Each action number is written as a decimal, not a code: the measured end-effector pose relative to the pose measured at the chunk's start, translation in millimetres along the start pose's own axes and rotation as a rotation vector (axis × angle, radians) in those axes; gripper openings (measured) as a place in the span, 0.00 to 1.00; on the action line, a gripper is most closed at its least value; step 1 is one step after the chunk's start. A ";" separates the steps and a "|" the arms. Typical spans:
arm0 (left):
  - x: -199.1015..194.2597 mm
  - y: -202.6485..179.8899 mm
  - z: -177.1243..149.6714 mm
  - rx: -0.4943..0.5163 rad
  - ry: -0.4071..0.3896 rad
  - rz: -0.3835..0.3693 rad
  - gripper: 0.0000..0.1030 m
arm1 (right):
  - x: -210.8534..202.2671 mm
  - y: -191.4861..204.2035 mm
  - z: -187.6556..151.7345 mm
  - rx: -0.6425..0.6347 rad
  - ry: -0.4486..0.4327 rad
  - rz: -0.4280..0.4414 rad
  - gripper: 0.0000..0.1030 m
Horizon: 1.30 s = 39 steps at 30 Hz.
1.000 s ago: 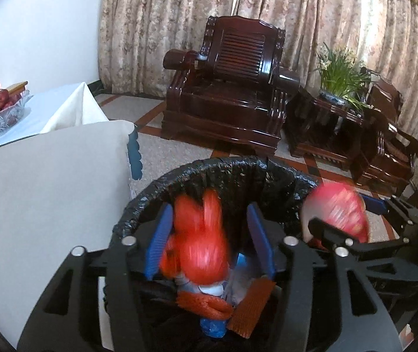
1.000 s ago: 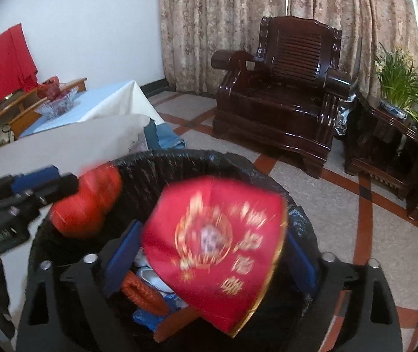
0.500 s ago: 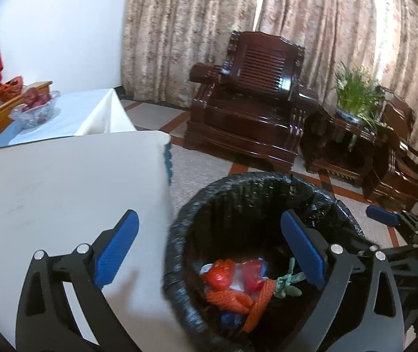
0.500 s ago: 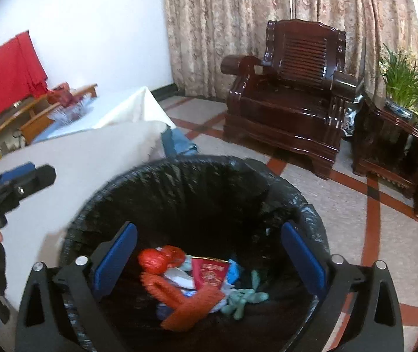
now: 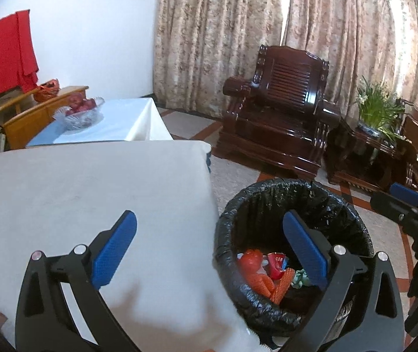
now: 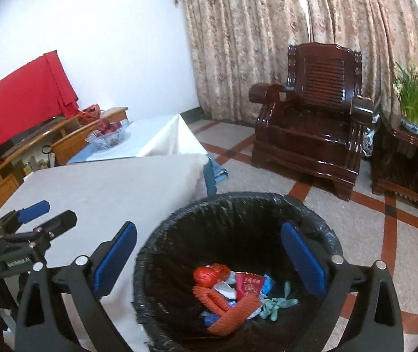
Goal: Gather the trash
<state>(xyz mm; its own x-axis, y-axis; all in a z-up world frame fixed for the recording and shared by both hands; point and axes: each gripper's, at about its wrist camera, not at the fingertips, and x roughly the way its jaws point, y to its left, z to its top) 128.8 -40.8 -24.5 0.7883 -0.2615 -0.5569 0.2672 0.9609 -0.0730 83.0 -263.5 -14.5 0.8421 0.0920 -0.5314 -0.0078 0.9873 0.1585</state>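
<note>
A bin lined with a black bag (image 5: 270, 196) (image 6: 185, 234) stands on the floor beside a white-covered table (image 5: 91, 182) (image 6: 115, 187). Inside lie red netting (image 6: 209, 275), a red packet (image 6: 248, 284), orange mesh (image 6: 232, 314) and pale green scraps (image 6: 279, 303); the red trash also shows in the left wrist view (image 5: 253, 267). My left gripper (image 5: 209, 249) is open and empty, above the table edge and bin rim. My right gripper (image 6: 209, 258) is open and empty above the bin.
A dark wooden armchair (image 5: 279, 123) (image 6: 314, 120) and a side table with a potted plant (image 5: 376, 117) stand beyond the bin. A second covered table holds a glass fruit bowl (image 5: 81, 114) (image 6: 107, 135). Curtains hang behind.
Both grippers opened and dropped the red trash into the bin, then lifted up and back. The left gripper moved left, partly over the table.
</note>
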 end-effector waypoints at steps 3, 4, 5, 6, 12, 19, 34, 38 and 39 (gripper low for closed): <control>-20.9 2.9 1.7 0.000 -0.024 0.014 0.94 | -12.0 10.1 3.8 -0.007 -0.022 0.009 0.94; -27.5 2.9 2.7 0.001 -0.035 0.017 0.94 | -15.4 12.8 4.5 -0.009 -0.028 0.012 0.94; -31.9 3.5 2.7 0.001 -0.043 0.020 0.94 | -20.0 16.0 5.6 -0.014 -0.036 0.016 0.94; -37.9 3.8 2.7 0.002 -0.052 0.024 0.94 | -23.1 17.5 6.4 -0.017 -0.041 0.018 0.94; -65.3 4.7 4.6 -0.001 -0.100 0.035 0.94 | -42.6 37.9 7.1 -0.054 -0.072 0.037 0.94; -83.2 1.5 3.2 -0.001 -0.131 0.041 0.94 | -54.9 49.9 3.9 -0.082 -0.094 0.041 0.94; -99.7 -0.5 1.6 0.007 -0.167 0.050 0.94 | -64.8 57.1 2.4 -0.102 -0.122 0.050 0.94; -100.1 -0.4 1.7 0.006 -0.168 0.050 0.94 | -66.6 58.6 3.0 -0.105 -0.127 0.053 0.94; -99.8 -0.3 1.5 0.008 -0.169 0.051 0.94 | -67.0 58.6 3.1 -0.107 -0.128 0.052 0.94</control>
<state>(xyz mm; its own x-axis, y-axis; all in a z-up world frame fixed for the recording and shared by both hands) 50.9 -15.1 32.4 0.8826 -0.2249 -0.4128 0.2283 0.9727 -0.0418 27.8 -212.2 32.9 0.9009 0.1329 -0.4132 -0.1049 0.9904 0.0898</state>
